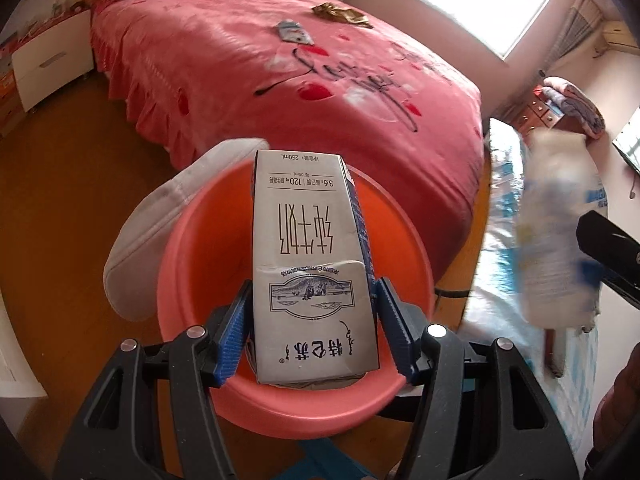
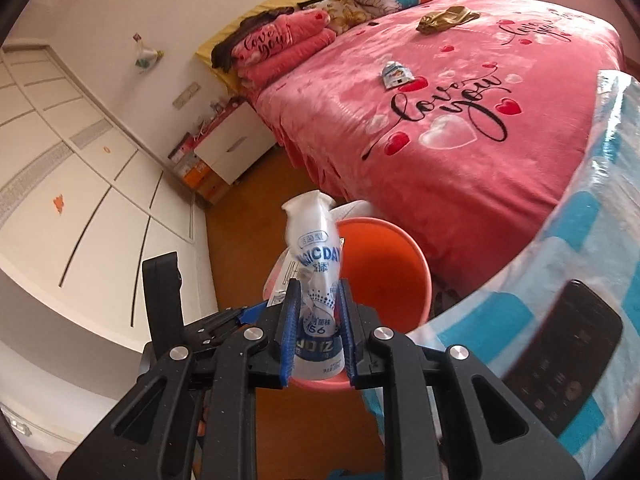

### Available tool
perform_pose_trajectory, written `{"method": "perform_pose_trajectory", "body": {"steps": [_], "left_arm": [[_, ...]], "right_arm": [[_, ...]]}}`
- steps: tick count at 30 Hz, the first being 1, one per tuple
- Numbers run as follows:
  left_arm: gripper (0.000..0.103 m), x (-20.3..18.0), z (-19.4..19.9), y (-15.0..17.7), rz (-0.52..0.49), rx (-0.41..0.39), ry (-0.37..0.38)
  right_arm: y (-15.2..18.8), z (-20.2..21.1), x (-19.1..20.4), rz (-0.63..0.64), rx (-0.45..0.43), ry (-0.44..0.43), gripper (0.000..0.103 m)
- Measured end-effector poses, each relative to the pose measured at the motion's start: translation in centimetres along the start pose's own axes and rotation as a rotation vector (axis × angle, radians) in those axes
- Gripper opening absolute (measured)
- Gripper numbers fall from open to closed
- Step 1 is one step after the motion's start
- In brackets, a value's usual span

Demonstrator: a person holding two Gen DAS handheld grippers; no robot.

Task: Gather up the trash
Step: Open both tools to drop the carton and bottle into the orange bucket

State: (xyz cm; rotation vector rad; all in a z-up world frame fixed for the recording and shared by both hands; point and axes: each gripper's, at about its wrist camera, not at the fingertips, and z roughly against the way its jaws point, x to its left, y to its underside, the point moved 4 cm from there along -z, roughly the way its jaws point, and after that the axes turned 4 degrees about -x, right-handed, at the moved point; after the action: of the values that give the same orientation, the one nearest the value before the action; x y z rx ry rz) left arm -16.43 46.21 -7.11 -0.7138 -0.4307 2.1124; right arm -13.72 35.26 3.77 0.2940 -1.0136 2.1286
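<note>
My left gripper (image 1: 314,284) is shut on a grey milk carton (image 1: 312,248), which it holds upright over the mouth of an orange bucket (image 1: 192,248). My right gripper (image 2: 319,282) is shut on a crushed white plastic bottle (image 2: 316,248) with a blue label, just in front of the same orange bucket (image 2: 384,264). In the left wrist view the bottle (image 1: 560,232) shows blurred at the right. On the pink bed lie a small blue-and-white wrapper (image 1: 294,33) (image 2: 396,73) and a crumpled gold wrapper (image 1: 340,13) (image 2: 446,18).
The bed (image 2: 460,168) fills the space behind the bucket. A table under a blue-and-white cover (image 2: 580,240) stands at the right with a black phone (image 2: 560,364) on it. A white padded thing (image 1: 160,232) lies against the bucket. White cupboards (image 2: 80,184) line the left wall.
</note>
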Motion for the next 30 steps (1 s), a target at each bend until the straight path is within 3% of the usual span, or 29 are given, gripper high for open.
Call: {"method": "perform_pose_trajectory", "body": {"steps": [8, 10, 12, 16, 20, 30], "left_arm": [[0.064, 1.0, -1.0, 0.1, 0.019, -0.006, -0.022], [0.071, 1.3, -0.9, 0.1, 0.016, -0.018, -0.031], [0.08, 1.5, -0.9, -0.1, 0.016, -0.034, -0.046], [0.087, 1.7, -0.9, -0.3, 0.008, -0.049, -0.071], [0.087, 1.3, -0.9, -0.6, 0.003, -0.067, -0.075], [0.087, -1.1, 2.5, -1.5, 0.027, -0.218, 0.017]], "right_arm": [[0.8, -1.3, 1.3, 0.036, 0.007, 0.033, 0.023], [0.8, -0.7, 1.2, 0.034, -0.012, 0.05, 0.047], [0.8, 0.0, 1.1, 0.027, -0.036, 0.062, 0.063], [0.8, 2.2, 0.6, 0.018, -0.089, 0.086, 0.077], [0.9, 5.1, -0.3, 0.032, -0.162, 0.129, 0.082], [2.5, 9.8, -3.4, 0.009, -0.284, 0.181, 0.089]]}}
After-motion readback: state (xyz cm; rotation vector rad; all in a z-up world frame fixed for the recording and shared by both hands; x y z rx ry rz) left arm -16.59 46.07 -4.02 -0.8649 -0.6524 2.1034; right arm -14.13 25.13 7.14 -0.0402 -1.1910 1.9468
